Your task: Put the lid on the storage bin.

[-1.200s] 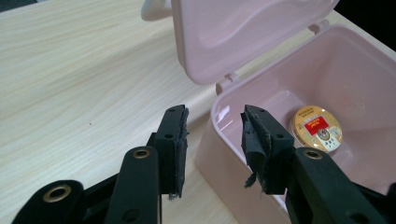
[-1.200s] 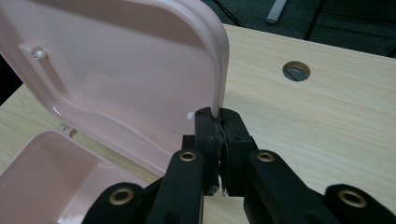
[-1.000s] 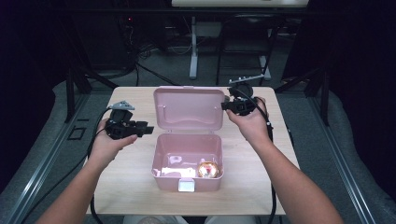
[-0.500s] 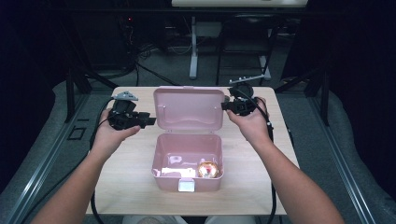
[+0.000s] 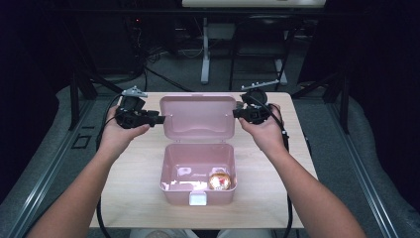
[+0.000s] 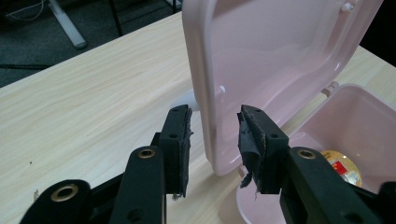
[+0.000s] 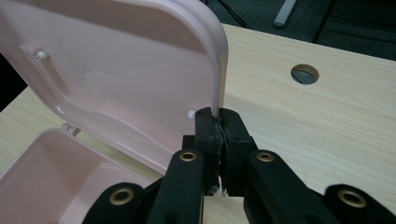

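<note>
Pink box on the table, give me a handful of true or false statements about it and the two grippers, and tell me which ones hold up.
1. The pink box has its lid raised. True.
2. The right gripper is clamped on the lid's edge. True.
3. The left gripper is pinching the lid tight. False: its jaws straddle the lid edge with gaps showing, and have just been closing.
4. The box is empty. False: a round gold item lies inside.
5. The table is light wood. True.

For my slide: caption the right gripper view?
Right gripper shut on the raised lid rim of a pink box.
</note>
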### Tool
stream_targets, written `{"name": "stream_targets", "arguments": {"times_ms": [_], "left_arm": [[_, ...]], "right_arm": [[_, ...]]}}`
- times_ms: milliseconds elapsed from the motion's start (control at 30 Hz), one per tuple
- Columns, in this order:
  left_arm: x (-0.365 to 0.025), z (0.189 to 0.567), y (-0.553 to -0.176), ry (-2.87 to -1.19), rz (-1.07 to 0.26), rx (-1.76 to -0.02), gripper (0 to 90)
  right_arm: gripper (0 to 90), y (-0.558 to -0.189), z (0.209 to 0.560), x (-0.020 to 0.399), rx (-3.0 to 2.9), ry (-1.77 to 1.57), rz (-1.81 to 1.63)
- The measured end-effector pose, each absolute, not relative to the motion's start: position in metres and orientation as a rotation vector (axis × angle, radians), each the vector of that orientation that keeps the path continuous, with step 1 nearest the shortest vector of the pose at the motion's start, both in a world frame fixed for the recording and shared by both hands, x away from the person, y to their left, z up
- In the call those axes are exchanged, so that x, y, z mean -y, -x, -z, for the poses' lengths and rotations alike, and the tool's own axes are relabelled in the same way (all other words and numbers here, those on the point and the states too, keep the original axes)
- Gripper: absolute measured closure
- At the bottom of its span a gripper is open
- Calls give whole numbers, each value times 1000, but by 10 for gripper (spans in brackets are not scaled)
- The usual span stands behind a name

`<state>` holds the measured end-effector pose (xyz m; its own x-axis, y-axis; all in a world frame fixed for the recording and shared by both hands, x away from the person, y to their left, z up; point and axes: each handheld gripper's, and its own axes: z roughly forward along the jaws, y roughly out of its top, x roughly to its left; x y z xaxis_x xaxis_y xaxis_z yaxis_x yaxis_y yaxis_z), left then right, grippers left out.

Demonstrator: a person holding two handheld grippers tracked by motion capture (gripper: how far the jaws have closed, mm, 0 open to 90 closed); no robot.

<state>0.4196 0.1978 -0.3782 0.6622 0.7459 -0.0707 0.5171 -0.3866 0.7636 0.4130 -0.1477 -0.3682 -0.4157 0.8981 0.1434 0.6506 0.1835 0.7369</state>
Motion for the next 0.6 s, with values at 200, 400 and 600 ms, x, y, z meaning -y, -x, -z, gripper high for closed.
{"name": "stream_targets", "arguments": {"times_ms": [200, 400, 600], "left_arm": [[-194, 372, -423, -2087, -393, -964, 653], [-189, 367, -427, -2089, -403, -965, 675], [-187, 364, -433, -2081, -411, -977, 708]], "right_arm": [[872, -413, 368, 148, -2143, -1470, -1078], [872, -413, 368, 148, -2144, -1467, -1078], [872, -412, 368, 148, -2145, -1468, -1078]]}}
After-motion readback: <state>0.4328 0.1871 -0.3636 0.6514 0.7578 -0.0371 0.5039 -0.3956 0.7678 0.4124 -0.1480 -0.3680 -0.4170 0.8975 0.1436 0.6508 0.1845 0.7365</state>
